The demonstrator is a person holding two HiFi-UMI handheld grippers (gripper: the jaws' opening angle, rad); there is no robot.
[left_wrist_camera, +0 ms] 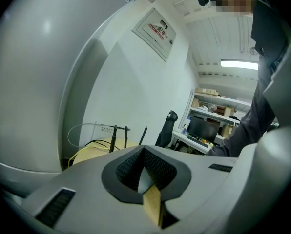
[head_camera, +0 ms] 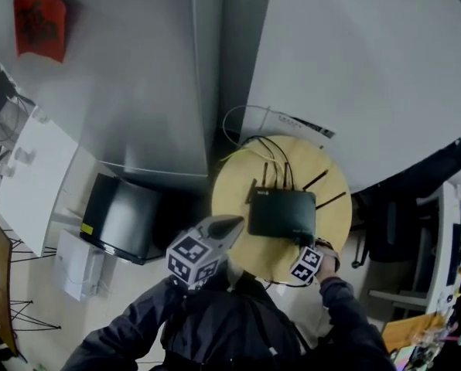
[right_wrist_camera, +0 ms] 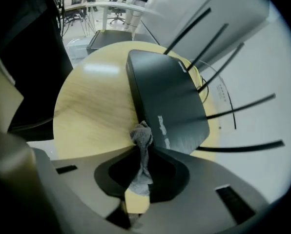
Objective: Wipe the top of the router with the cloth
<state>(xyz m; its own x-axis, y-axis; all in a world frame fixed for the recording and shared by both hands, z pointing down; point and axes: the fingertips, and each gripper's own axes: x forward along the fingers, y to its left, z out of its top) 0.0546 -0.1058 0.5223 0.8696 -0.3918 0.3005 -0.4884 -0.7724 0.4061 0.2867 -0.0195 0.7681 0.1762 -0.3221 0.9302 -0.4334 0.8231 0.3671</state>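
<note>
Right gripper (right_wrist_camera: 141, 152) first: its jaws are pinched tight on the cloth (right_wrist_camera: 142, 136), a grey bunch squeezed between them with a little tuft poking out past the tips. That tuft sits right at the near edge of the router (right_wrist_camera: 167, 101), probably just touching it, but not up on the top yet. From there the router's long side runs straight away from the jaws across the round surface (right_wrist_camera: 94, 106), antennas (right_wrist_camera: 218, 38) sticking out off its right side. So the wipe looks like a lift onto the lid and a push forward along that length.

Left gripper (left_wrist_camera: 143, 152) is out of it: jaws closed on nothing, held up off the near left side of the surface and pointing at the wall. The right one is clearly nearer and has the cloth.
</note>
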